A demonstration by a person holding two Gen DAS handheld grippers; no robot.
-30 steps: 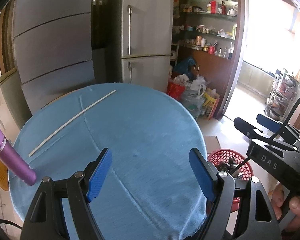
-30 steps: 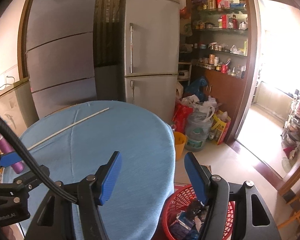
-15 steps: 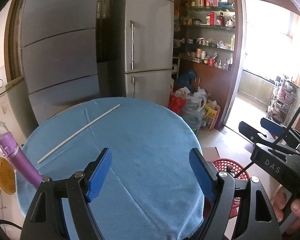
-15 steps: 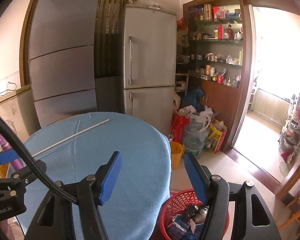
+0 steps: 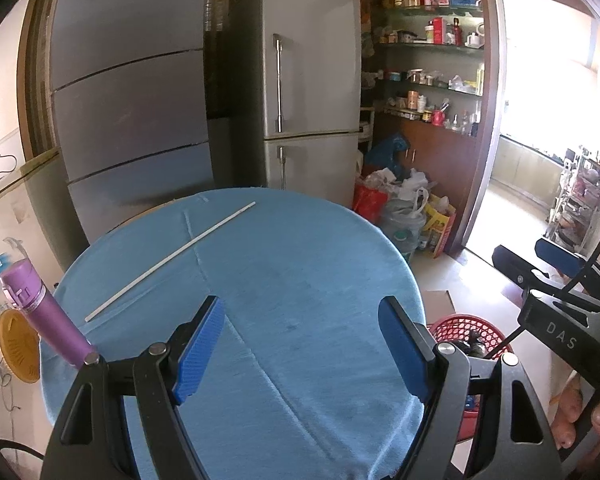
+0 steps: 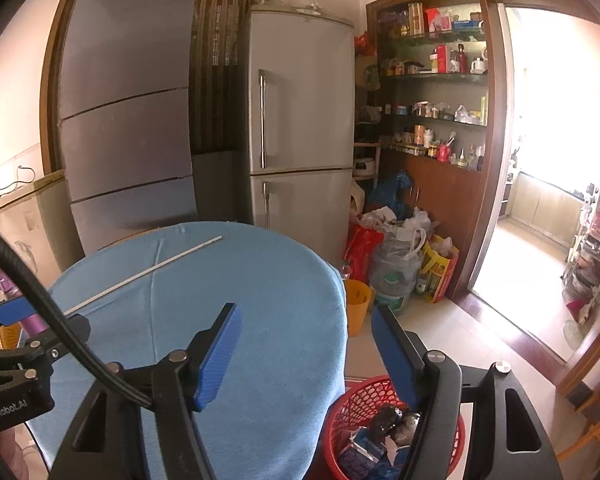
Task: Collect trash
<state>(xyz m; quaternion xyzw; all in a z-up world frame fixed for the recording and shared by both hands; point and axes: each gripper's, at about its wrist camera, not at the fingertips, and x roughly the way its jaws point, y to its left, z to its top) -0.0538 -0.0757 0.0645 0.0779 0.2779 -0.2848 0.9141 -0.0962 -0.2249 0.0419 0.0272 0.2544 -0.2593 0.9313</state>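
A red mesh basket (image 6: 364, 400) with several pieces of trash in it stands on the floor right of the round table (image 6: 260, 300); it also shows in the left wrist view (image 5: 472, 326). The table's blue cloth (image 5: 300, 280) carries a long thin white stick (image 5: 168, 258), also in the right wrist view (image 6: 148, 270). My left gripper (image 5: 302, 348) is open and empty above the table's near edge. My right gripper (image 6: 306, 354) is open and empty, above the basket and the table's right edge.
A purple bottle (image 5: 44, 316) stands at the table's left edge. A grey fridge (image 6: 300, 128) and grey cabinets stand behind. Bags and a water jug (image 6: 396, 264) are piled by the shelf unit; an orange bucket (image 6: 358, 304) sits beside the table. A doorway (image 6: 552, 200) opens right.
Both grippers have risen and tilted up, so the table and basket sit lower in view. Both stay open and empty.
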